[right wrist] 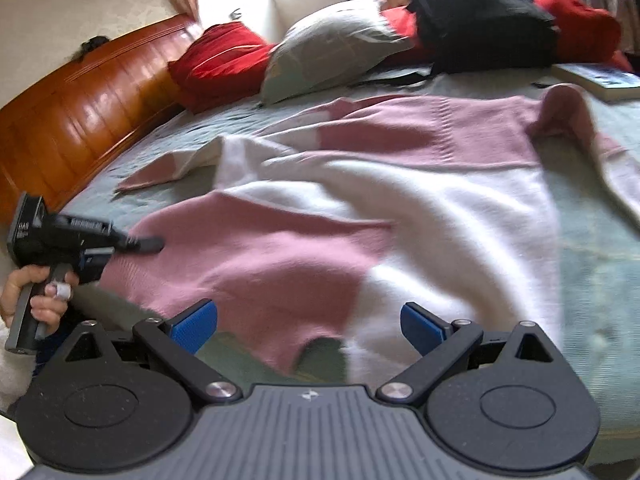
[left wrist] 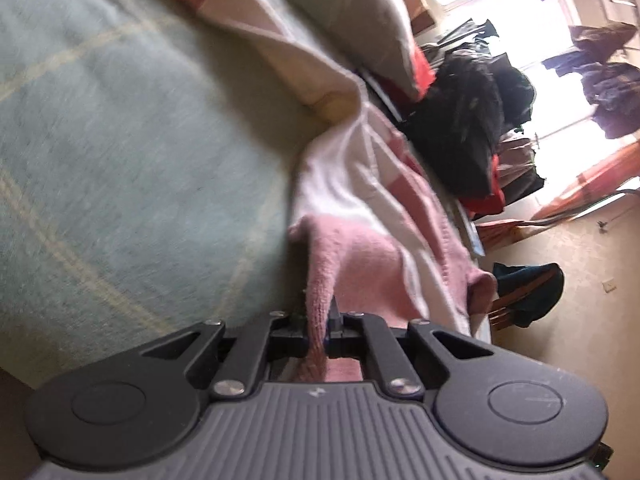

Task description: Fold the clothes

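Your left gripper (left wrist: 318, 336) is clamped tight on the pink hem of the sweater (right wrist: 360, 208), which lies spread across the green bedcover (right wrist: 600, 264). Your right gripper (right wrist: 308, 326) hovers wide open over the near edge, probably not touching; blur hides that.

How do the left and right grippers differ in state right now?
The left gripper is shut on the pink-and-white sweater, pinching a fold of its pink edge; the right gripper is open and holds nothing. The left gripper touches the cloth, while the right gripper hovers above the sweater's near hem, its blue pads clear of it. Both point down toward the same sweater on the bed.
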Tool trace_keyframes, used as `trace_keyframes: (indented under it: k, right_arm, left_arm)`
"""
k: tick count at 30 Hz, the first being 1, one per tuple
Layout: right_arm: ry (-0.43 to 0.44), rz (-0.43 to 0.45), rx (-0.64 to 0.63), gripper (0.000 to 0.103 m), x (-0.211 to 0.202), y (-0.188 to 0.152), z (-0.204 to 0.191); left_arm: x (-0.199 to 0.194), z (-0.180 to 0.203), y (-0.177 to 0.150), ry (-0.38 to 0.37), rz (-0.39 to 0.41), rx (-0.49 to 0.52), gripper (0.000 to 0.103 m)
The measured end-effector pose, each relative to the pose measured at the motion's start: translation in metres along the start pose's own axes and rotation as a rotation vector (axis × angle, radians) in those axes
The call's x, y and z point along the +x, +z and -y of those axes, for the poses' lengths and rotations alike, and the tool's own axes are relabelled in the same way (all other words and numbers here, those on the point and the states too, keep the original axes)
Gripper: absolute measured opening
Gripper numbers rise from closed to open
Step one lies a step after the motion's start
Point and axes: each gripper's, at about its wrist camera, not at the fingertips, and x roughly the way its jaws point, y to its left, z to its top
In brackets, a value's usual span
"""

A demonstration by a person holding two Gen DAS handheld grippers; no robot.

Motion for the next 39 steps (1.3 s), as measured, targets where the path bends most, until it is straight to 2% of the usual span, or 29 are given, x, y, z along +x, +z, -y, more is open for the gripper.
trace_keyframes:
  k: [4,10,13,16,20,24,26,30,33,34,35,39]
  right_arm:
    - [-0.068,0.023,0.053,0.1,-0.023,-0.003,0.032]
    - [-0.123,0.051,0.209,0.1,-0.041,-0.017,0.083]
    - [-0.085,0.064,0.295,0.098,-0.041,-0.023,0.105]
    - [-0.023,0.058,0.362,0.087,-0.037,-0.029,0.121]
    - [0.07,0.035,0.427,0.079,-0.021,-0.04,0.135]
    - [0.126,0.076,0.472,0.078,-0.01,-0.048,0.144]
    - [0.145,0.076,0.485,0.063,-0.012,-0.052,0.145]
    - [0.191,0.07,0.501,0.054,-0.018,-0.067,0.146]
    - [0.224,0.086,0.541,0.048,-0.009,-0.067,0.15]
    - [0.226,0.083,0.542,0.034,-0.005,-0.064,0.15]
    - [0.201,0.067,0.52,0.014,-0.002,-0.06,0.146]
    - [0.102,0.017,0.397,0.01,0.002,-0.04,0.125]
  left_arm:
    - [0.003,-0.005,-0.003,-0.011,-0.028,0.006,0.011]
    - [0.006,-0.001,-0.008,-0.007,-0.059,0.054,0.02]
    - [0.006,-0.002,-0.01,-0.012,-0.066,0.051,0.021]
    - [0.005,-0.004,-0.011,-0.014,-0.069,0.046,0.021]
    - [0.007,-0.003,-0.013,-0.024,-0.089,0.072,0.021]
    - [0.008,-0.005,-0.014,-0.034,-0.095,0.069,0.019]
    - [0.005,-0.005,-0.015,-0.033,-0.096,0.062,0.017]
    - [0.002,-0.006,-0.021,-0.045,-0.104,0.078,0.02]
    - [0.007,-0.006,-0.021,-0.046,-0.109,0.064,0.017]
    - [0.008,-0.004,-0.02,-0.042,-0.106,0.069,0.017]
    - [0.008,-0.001,-0.02,-0.036,-0.104,0.077,0.016]
    - [0.0,0.013,-0.021,-0.005,-0.086,0.141,0.005]
